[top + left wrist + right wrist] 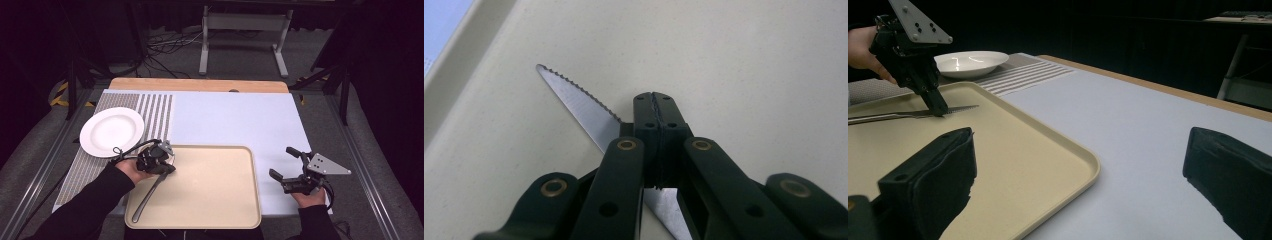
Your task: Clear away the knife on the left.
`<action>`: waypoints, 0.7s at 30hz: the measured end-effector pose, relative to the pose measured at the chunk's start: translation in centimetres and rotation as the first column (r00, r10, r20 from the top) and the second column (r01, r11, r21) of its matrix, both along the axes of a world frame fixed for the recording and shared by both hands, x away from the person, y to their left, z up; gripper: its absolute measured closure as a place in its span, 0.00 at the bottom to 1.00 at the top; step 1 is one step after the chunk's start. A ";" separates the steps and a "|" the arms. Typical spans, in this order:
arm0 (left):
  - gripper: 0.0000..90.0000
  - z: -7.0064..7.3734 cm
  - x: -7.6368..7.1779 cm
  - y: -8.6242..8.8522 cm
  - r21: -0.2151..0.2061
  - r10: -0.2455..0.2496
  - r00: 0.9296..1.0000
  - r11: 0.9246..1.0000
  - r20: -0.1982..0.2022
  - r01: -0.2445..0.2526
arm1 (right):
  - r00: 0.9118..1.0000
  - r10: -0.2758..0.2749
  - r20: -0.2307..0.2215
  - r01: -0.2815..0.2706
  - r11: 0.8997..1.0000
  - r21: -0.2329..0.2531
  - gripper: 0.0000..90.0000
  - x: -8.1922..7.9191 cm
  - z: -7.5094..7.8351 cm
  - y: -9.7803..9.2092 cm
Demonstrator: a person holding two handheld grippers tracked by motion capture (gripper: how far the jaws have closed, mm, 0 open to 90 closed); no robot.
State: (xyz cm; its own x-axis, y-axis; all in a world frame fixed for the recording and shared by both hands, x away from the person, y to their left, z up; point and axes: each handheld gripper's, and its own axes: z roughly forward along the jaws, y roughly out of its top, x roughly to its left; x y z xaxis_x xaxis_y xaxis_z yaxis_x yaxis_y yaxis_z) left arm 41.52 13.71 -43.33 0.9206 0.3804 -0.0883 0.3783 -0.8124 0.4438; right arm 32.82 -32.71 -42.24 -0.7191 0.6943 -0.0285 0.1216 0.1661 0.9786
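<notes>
Presently on the table: one beige tray (210, 210), near edge, centre; one white plate (111, 131) on a striped mat (157, 117), beyond the tray's left corner.

Item: knife (150, 192), metal, serrated blade. It lies on the left part of the tray. Long axis runs diagonally in the high view: handle end toward the tray's near-left corner, blade end up and right, under the left gripper (159, 161). In the left gripper view the serrated tip (555, 80) points up and left, past the closed jaw tips; the blade passes beneath them and reappears below.

Left gripper: jaws clenched on the knife at the blade, just behind the serrations; held in the person's left hand (131, 171), low over the tray.

Right gripper (286, 164): jaws spread wide, nothing between them; over the white table cover (235, 117), just right of the tray, well apart from the knife.
</notes>
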 end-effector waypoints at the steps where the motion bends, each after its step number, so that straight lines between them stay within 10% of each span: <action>1: 1.00 0.0 0.0 0.2 0.005 0.006 1.000 1.000 0.003 -0.006 | 1.000 0.000 0.000 0.000 1.000 0.000 0.02 0.0 0.0 0.0; 21: 1.00 0.0 0.5 2.7 0.009 0.056 0.998 0.998 0.013 -0.056 | 1.000 -0.001 -0.002 0.001 1.000 -0.001 0.02 0.0 0.0 0.1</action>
State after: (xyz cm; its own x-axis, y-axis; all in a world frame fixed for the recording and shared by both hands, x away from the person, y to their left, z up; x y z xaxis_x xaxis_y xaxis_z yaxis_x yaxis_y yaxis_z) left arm 42.01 16.37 -43.32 0.8989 0.4320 -0.0728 0.4175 -0.7943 0.4414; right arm 32.87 -32.65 -42.28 -0.7182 0.6953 -0.0275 0.1240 0.1667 0.9782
